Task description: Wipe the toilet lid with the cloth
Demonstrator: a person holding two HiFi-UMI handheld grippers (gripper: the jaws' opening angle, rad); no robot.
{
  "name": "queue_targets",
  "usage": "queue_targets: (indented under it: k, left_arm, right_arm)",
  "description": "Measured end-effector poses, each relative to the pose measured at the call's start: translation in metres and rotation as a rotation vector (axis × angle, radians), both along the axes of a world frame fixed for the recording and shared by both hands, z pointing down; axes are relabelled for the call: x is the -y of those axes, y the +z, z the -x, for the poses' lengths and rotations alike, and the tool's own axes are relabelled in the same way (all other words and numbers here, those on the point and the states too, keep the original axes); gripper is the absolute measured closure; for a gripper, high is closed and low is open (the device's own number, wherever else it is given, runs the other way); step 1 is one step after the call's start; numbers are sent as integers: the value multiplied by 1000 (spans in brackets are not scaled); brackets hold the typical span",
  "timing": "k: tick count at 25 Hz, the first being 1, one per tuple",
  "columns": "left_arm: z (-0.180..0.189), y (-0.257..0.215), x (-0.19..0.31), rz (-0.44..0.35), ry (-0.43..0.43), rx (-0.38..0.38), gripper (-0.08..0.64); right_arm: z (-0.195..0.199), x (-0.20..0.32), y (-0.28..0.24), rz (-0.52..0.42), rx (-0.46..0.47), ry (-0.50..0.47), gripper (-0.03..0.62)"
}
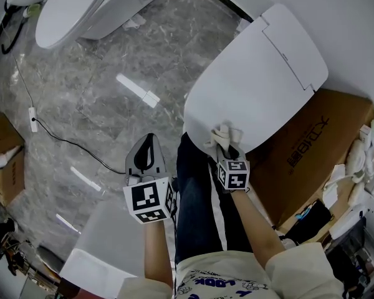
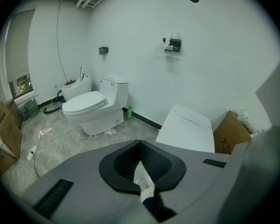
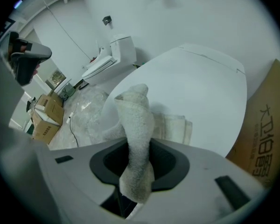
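At the near edge of the toilet lid (image 1: pixel 262 73), the outstretched right gripper (image 1: pixel 228 146) pinches the cloth (image 1: pixel 222 133); the left gripper (image 1: pixel 149 138) hovers to its left, jaws together.

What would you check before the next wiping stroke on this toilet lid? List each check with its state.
1. Cloth gripped: ok, the right gripper has its jaws shut on it.
2. Cloth on the toilet lid: ok, its free part lies near the front edge.
3. Lid bare of other things: ok.
4. Left gripper out of the way: ok, shut, empty, over the floor.
5. Which parts are already wiped: cannot tell.
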State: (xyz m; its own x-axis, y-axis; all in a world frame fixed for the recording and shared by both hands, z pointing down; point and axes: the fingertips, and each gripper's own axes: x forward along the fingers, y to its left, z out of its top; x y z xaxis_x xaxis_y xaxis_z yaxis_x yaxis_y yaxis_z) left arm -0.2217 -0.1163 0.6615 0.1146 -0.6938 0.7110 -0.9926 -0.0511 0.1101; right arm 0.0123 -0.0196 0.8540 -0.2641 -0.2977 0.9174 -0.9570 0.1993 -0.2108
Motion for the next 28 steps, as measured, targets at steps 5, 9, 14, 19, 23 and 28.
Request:
queue_targets:
  k: [5,9,14,19,23,28]
  left_arm:
    - [-9,-28,14,-37,-2,-1,557]
    - [-18,-67,30,-93,0,0,557]
    - [-31,-130,49,-170,3,2,557]
    - [-44,-205,62,-273,8,14,557]
    - [-56,-275,73,-381,19,28,557]
    - [-69,-361,74,-507,25,38,557]
  right_arm:
    - [-3,15,-32,-29,4,-23,488]
    - [-11,42,-88,-143,14,-9,489]
    - [-23,93,-184,-336,15,1,489]
    - [-32,138,-297,-551,28,28,489]
    - [-41,160,-385,-699,40,43,489]
    - [-52,169,-474,-823,57,63,489]
